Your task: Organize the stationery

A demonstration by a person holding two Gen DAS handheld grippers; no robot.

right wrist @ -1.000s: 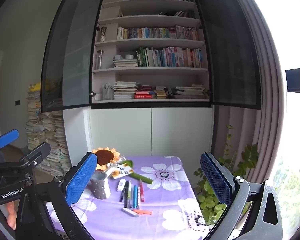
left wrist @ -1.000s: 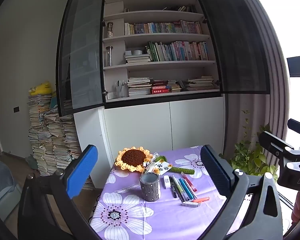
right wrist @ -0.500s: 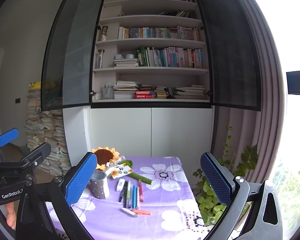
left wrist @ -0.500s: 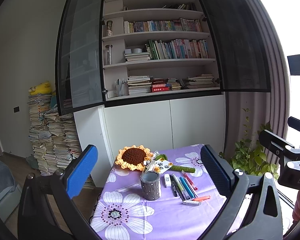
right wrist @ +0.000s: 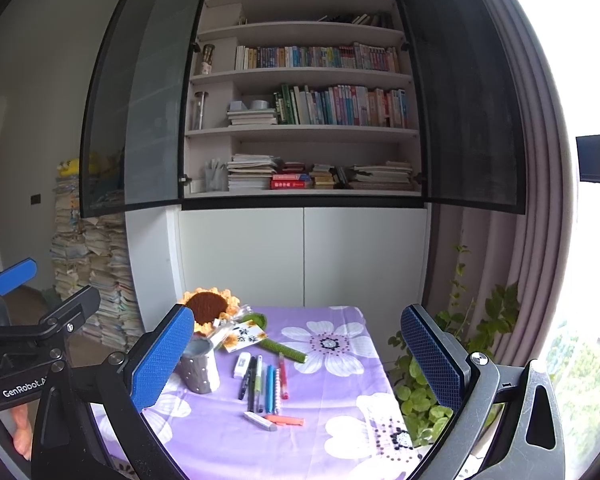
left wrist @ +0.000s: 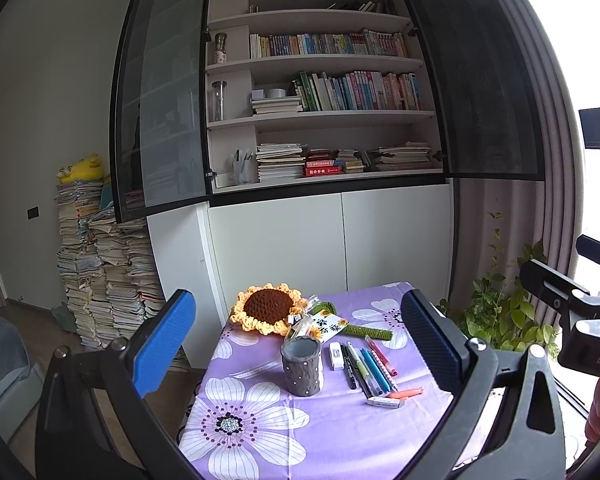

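Tongs, left (left wrist: 296,344) and right (right wrist: 296,354), gape empty; crocheted sunflower (left wrist: 269,313) crowds pen cup (left wrist: 302,366).

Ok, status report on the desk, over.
Left claw open, empty. Right claw open, empty. Pens loose on the cloth beside the cup, none inside that shows. Nothing blocks them.

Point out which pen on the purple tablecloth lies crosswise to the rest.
The orange pen, lying crosswise beside the white eraser at the near end of the row. The other pens lie parallel, pointing away toward the cabinet.
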